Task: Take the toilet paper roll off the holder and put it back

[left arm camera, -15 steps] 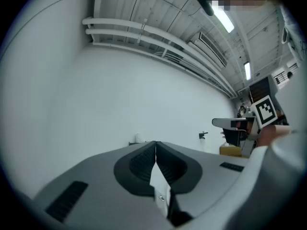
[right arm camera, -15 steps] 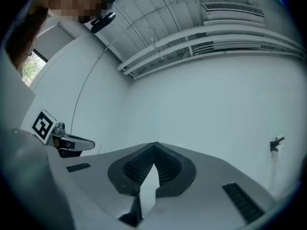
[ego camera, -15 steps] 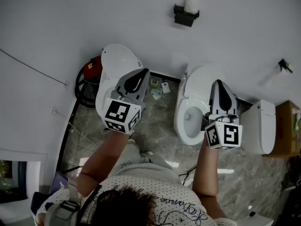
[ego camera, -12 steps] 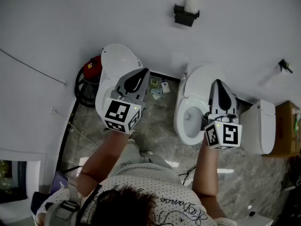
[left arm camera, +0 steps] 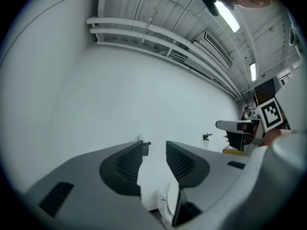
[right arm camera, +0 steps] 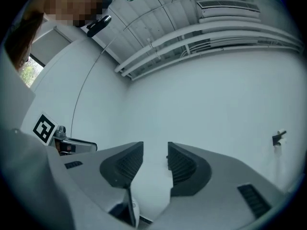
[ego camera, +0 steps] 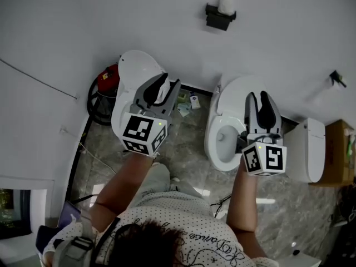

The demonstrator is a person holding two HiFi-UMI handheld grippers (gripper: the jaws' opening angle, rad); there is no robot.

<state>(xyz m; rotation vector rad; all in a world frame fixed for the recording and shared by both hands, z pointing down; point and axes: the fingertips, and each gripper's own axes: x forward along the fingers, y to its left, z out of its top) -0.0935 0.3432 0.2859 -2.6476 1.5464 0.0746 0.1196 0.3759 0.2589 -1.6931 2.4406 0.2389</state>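
wall [ego camera: 83,26]: white | floor [ego camera: 189,143]: grey marble | furniture: white toilet [ego camera: 227,102] | light: ceiling strip [left arm camera: 229,14]

It was a washroom: white ceramic toilets [ego camera: 218,121] stood on a grey marble-patterned floor [ego camera: 186,149], with a black wall-mounted paper holder [ego camera: 218,18] on the far wall.

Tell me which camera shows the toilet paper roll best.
Head view: the toilet paper roll sits unobstructed on its black holder. Left gripper view shows only a tiny, far-off sliver; right gripper view shows nothing recognisable of it.

I see the white toilet paper roll [ego camera: 225,4] still seated in its black holder [ego camera: 218,19], which is fixed to the white wall; the roll shows just above the bracket.
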